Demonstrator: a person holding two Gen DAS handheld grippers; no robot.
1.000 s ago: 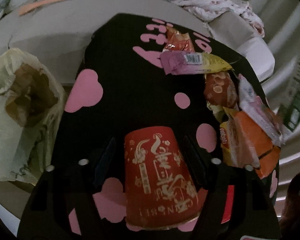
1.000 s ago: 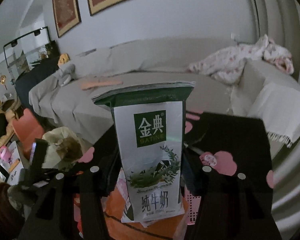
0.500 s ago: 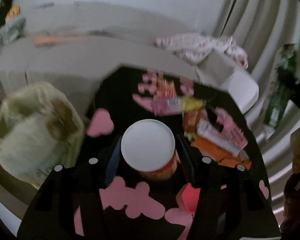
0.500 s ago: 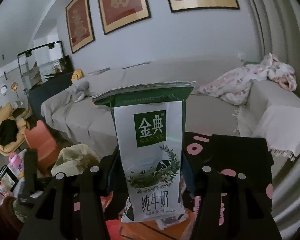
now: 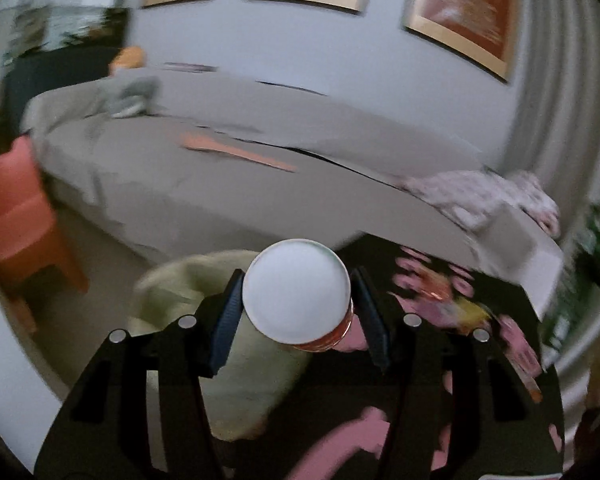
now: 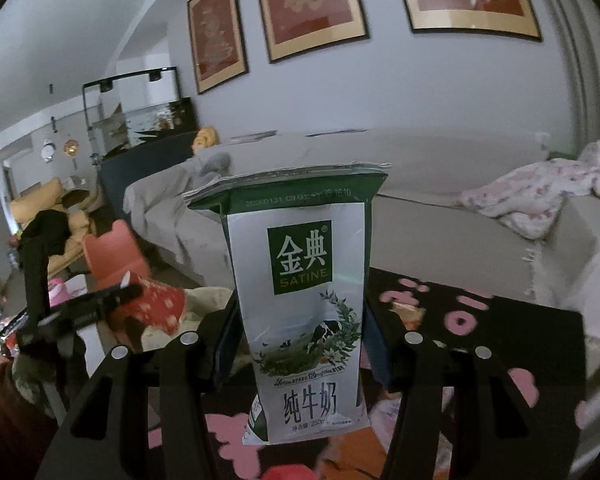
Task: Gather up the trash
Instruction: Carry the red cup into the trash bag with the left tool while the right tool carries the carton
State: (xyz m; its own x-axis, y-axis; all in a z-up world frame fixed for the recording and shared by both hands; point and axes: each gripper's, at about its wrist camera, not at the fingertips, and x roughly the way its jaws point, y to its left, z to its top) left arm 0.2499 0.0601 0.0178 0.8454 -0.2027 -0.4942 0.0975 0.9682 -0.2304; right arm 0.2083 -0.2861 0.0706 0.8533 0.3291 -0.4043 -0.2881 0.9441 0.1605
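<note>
Both claws carry trash above the black worktop with pink cloud shapes

The left claw [image 5: 298,300] grips a red paper cup with gold print [image 5: 296,290], its white base facing the camera, both fingers [image 5: 226,320] pressed on its sides; the cup hangs over a pale green plastic bag [image 5: 180,292] beside the black worktop [image 5: 416,372], where blurred snack wrappers [image 5: 460,308] lie to the right. The right claw [image 6: 300,320] clamps an upright white and green milk carton [image 6: 300,300] by its sides, raised above the worktop, with a grey sofa [image 6: 440,240] and a pink floral blanket [image 6: 540,192] behind it
</note>
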